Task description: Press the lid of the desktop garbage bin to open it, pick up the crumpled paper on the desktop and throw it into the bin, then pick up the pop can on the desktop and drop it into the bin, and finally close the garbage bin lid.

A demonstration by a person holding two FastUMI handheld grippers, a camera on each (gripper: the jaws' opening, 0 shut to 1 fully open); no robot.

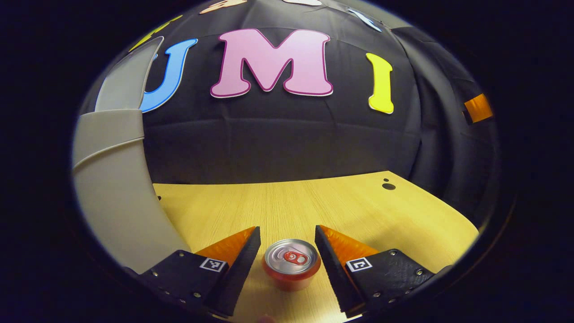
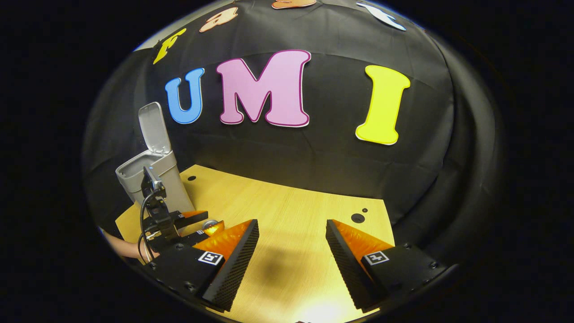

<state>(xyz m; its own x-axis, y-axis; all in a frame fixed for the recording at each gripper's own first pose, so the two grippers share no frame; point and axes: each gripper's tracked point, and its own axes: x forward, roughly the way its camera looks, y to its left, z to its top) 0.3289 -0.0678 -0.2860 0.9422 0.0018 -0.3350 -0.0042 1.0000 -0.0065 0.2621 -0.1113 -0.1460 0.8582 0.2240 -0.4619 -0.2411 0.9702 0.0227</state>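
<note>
Between the left gripper's (image 1: 287,240) spread fingers a can (image 1: 291,263) stands upright on the table (image 1: 367,211), top facing up, with a gap to each finger. Just left rises the grey bin (image 2: 152,177), lid (image 2: 154,128) tipped up and back; its inside cannot be seen. Right gripper (image 2: 291,233) hangs wide, holding nothing.

One pop can (image 1: 291,262), one bin (image 2: 154,177), two tools.
</note>
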